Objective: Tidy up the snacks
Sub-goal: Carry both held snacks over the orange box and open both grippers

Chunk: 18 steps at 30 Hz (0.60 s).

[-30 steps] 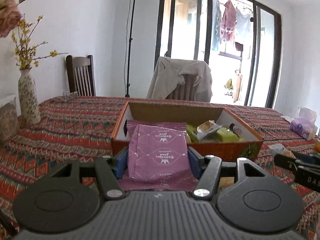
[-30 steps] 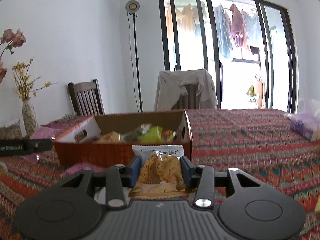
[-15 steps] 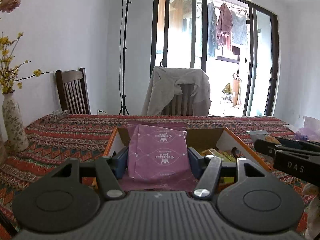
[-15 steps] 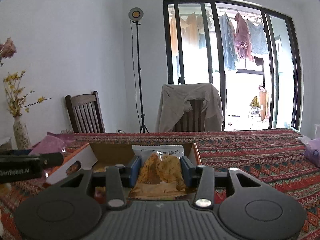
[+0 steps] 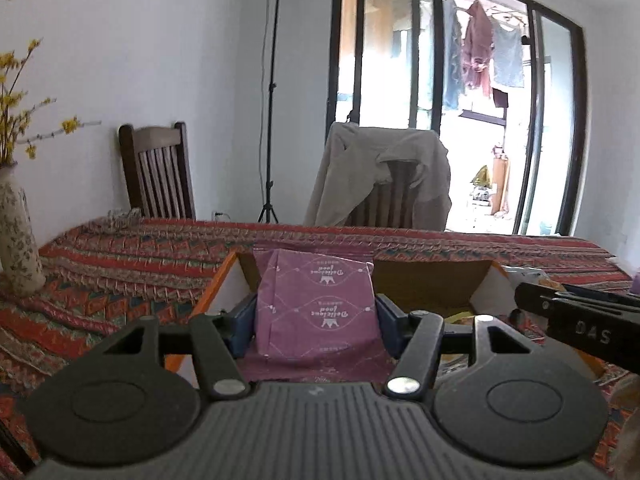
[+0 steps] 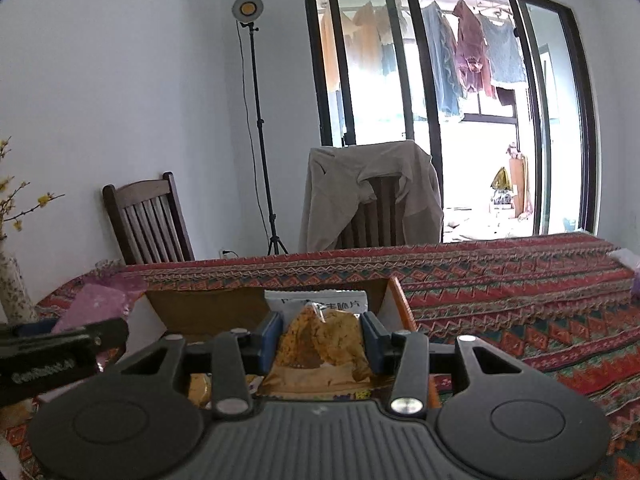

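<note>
Purple snack packet (image 5: 316, 304): clamped between the left gripper (image 5: 316, 322) jaws, held over the near left end of the cardboard box (image 5: 424, 284).
Chips packet (image 6: 320, 344): pinched in the narrow jaws of the right gripper (image 6: 320, 338), above the box's right end.
Box: open-topped, orange outside, on the bench (image 6: 520, 300) with its patterned cloth.
Behind: two chairs (image 5: 158, 172), one draped with a jacket (image 5: 380, 176).

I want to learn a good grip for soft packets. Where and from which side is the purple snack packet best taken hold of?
Grip the purple snack packet across its width, on its two long side edges near the lower end, coming from that end along its length. It is flat and soft, so a pinch across it probably keeps it from folding. The left gripper holds it this way over the cardboard box.
</note>
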{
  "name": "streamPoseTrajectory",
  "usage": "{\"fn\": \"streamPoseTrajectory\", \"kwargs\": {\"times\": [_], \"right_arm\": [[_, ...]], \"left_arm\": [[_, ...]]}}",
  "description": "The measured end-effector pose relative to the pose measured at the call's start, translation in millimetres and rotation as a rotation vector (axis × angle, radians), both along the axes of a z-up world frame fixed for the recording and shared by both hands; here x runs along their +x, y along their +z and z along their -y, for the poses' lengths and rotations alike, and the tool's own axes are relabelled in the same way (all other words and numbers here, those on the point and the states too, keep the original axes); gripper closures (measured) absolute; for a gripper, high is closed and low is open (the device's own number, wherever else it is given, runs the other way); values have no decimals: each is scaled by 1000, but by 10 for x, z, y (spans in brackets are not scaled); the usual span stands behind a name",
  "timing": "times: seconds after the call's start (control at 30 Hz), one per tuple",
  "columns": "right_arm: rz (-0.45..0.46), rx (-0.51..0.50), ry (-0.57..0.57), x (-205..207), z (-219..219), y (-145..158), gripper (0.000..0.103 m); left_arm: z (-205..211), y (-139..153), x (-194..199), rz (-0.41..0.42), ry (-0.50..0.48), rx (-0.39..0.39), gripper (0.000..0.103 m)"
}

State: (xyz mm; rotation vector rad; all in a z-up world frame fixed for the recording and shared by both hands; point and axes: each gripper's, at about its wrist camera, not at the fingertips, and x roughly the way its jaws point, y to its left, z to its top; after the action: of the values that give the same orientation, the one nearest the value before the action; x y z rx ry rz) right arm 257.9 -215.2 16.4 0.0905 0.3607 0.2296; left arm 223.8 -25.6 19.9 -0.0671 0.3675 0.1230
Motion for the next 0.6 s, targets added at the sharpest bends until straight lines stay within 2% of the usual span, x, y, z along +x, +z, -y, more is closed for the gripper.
{"fn": "streamPoseTrajectory", "kwargs": {"times": [0.27,0.53,0.6], "right_arm": [[-2,5,-17,49,10,-211,60],[-14,-12,-9,83,25,-311,57],[-5,0,0,61,51,-320,42]], "left_arm": [[-101,-198,82,-38,-18,-7,41],[-187,-207,42,-17,-12,-32,40],[-207,-198,15,1,-7,-37,31]]}}
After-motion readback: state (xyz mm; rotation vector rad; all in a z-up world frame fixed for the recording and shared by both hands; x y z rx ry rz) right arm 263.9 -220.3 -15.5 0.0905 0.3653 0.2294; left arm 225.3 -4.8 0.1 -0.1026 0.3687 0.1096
